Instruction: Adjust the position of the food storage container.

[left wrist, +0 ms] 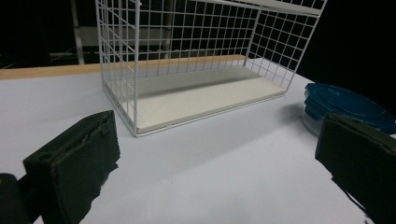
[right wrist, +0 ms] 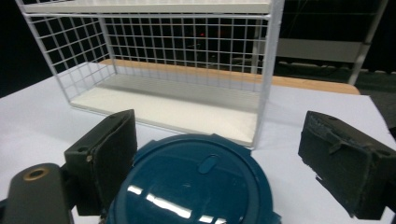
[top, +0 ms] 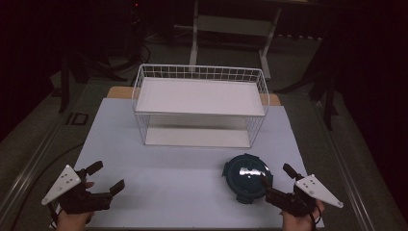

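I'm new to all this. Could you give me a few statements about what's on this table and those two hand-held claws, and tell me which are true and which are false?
1. The round blue container has its lid on. True.
2. The blue container sits on the upper shelf of the white wire rack. False: it stands on the table, in front of the rack.
3. The right gripper is clamped on the container. False: its jaws stand open, with the container between them in the right gripper view.
4. The left gripper is open and holds nothing. True.
5. Both shelves of the rack are bare. True.
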A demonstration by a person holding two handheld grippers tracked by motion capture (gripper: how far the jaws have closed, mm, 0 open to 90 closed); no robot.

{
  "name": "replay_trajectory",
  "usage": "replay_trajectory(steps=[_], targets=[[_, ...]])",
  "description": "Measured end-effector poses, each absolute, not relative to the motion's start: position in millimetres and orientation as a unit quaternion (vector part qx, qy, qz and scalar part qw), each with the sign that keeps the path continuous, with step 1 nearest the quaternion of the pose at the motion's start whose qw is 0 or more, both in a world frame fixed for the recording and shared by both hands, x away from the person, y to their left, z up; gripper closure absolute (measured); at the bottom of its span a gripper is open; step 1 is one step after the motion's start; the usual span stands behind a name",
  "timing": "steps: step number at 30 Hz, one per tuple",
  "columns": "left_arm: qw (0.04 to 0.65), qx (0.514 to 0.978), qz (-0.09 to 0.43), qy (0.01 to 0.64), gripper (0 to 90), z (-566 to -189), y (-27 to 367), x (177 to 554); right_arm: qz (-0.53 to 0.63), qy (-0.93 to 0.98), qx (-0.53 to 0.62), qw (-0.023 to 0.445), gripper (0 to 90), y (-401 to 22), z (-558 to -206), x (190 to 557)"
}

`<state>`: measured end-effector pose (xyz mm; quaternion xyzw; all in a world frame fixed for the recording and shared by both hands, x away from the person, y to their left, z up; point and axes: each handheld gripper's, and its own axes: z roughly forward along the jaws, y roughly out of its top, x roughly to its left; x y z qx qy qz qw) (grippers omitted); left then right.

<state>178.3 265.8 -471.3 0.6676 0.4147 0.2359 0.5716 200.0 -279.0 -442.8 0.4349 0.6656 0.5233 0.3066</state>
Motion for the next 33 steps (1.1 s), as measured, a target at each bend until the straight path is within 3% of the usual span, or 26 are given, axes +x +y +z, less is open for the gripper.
replay_trajectory(steps=[9, 21, 25, 28, 33], targets=[[0.572, 0.664, 0.242, 0.416, 0.0, -469.9, 265.7, 178.0, 0.53, 0.668, 0.417, 0.314, 11.3, -277.2, -420.8, 198.6], [0.57, 0.668, 0.235, 0.417, 0.0, -472.4, 266.6, 181.2, 0.492, 0.687, 0.459, 0.275, 10.2, -289.2, -420.9, 214.7], [0.569, 0.665, 0.242, 0.419, 0.0, -471.9, 266.3, 180.6, 0.475, 0.696, 0.47, 0.261, 17.7, -296.4, -430.4, 217.4], [0.568, 0.665, 0.245, 0.418, 0.0, -471.6, 266.1, 180.2, 0.444, 0.706, 0.486, 0.26, 28.5, -302.3, -440.5, 219.2], [0.563, 0.67, 0.242, 0.419, 0.0, -473.3, 265.2, 182.4, 0.41, 0.721, 0.499, 0.251, 54.4, -310.4, -458.6, 219.9]])
